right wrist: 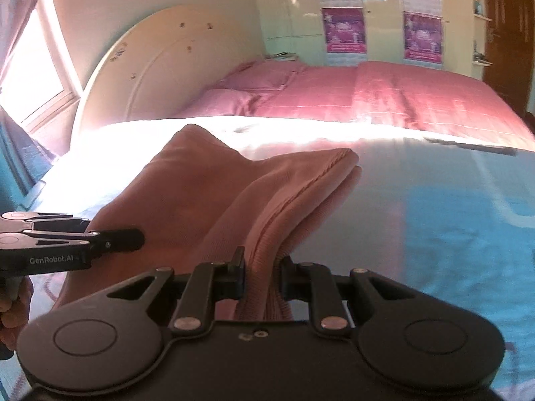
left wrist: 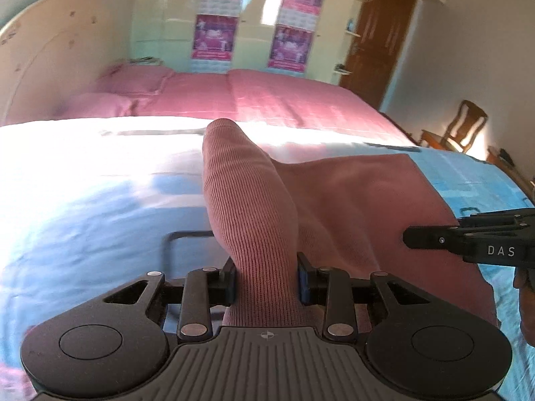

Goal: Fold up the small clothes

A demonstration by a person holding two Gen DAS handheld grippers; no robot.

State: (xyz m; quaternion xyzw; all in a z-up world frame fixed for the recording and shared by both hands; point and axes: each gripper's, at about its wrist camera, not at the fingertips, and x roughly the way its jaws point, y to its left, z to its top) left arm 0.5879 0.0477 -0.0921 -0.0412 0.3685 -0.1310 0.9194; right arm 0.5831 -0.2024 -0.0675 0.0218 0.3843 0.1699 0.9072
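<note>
A pink ribbed knit garment [left wrist: 351, 200] lies partly on the light blue sheet [left wrist: 83, 217] of the bed. My left gripper [left wrist: 266, 279] is shut on one bunched edge of the garment, which rises in a fold ahead of the fingers. My right gripper [right wrist: 262, 275] is shut on another edge of the same garment [right wrist: 207, 193], whose folded layers stretch forward to the right. Each gripper shows in the other's view: the right gripper [left wrist: 468, 240] at the right edge, the left gripper [right wrist: 67, 240] at the left edge.
A pink bedspread [left wrist: 267, 100] and pillows [right wrist: 234, 97] cover the far half of the bed, with a cream headboard [right wrist: 150, 67] at the left. A wardrobe with posters [left wrist: 294, 16], a brown door [left wrist: 378, 40] and a wooden chair [left wrist: 458, 127] stand behind.
</note>
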